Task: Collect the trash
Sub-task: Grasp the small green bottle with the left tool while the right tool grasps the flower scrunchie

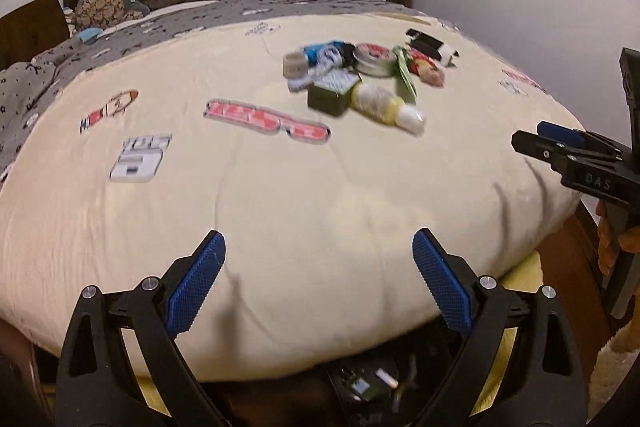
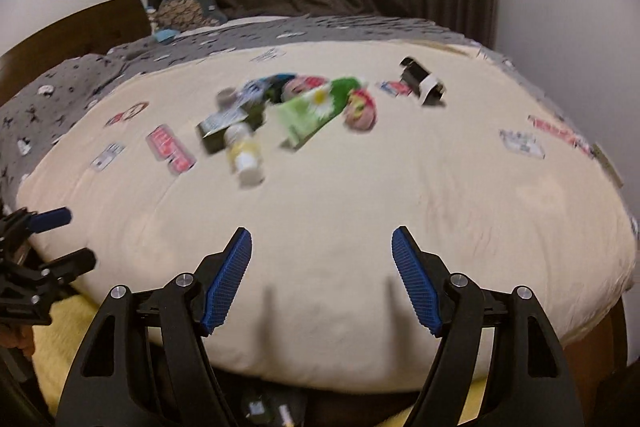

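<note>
Left gripper point(image 1: 319, 279) spread wide, nothing between pads. Right gripper point(image 2: 322, 277) also spread, empty. Both hover over near edge of cream blanket point(image 1: 280, 227), tilted down toward it, likely readying for first pick. Trash pile point(image 1: 360, 79) lies well ahead of both, mid-bed: yellow bottle point(image 1: 384, 105), green box point(image 1: 330, 95), round tin point(image 1: 372, 58), green wrapper point(image 2: 316, 111). Blur hides smaller pieces; black-and-white item point(image 2: 422, 83) sits slightly apart, possibly packaging.

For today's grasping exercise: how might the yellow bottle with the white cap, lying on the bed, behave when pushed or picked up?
The yellow bottle lies on its side and looks round, so a push would probably roll it. The soft blanket may slow that. It is probably light and rigid.
</note>
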Motion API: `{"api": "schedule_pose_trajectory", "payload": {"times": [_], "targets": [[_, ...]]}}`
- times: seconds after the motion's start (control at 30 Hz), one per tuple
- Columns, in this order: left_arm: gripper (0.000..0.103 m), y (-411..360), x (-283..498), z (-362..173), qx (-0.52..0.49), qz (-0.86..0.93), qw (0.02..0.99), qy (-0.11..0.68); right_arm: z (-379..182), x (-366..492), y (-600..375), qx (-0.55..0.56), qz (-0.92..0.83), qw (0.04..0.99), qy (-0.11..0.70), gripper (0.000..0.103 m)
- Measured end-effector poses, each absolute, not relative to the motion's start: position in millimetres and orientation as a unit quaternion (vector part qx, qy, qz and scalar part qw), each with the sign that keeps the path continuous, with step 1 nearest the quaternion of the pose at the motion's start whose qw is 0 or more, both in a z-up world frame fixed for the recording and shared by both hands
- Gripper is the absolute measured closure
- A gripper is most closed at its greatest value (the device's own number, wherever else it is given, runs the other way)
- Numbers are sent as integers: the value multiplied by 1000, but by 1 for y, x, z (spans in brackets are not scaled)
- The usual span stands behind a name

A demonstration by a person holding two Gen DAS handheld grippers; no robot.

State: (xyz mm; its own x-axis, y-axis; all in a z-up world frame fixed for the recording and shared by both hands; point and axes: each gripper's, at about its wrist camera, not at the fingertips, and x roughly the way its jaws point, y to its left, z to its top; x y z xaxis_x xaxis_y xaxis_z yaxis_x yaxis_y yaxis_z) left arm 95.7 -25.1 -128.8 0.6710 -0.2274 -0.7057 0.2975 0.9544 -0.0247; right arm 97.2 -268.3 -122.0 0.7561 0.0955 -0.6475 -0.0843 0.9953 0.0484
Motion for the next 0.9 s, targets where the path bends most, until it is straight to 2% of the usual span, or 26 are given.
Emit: {"api": "schedule_pose_trajectory", "payload": {"times": [0.53, 0.8, 0.9], "targets": [[14, -52, 223, -146, 37, -150, 900, 408, -140, 239, -288, 11, -4, 924, 383, 30], [19, -73, 269, -155, 52, -156, 892, 421, -149, 279, -280, 3, -5, 915, 404, 30], [25, -84, 280, -154, 57, -164, 890, 422, -154, 292, -282, 10, -5, 910, 414, 30]]}}
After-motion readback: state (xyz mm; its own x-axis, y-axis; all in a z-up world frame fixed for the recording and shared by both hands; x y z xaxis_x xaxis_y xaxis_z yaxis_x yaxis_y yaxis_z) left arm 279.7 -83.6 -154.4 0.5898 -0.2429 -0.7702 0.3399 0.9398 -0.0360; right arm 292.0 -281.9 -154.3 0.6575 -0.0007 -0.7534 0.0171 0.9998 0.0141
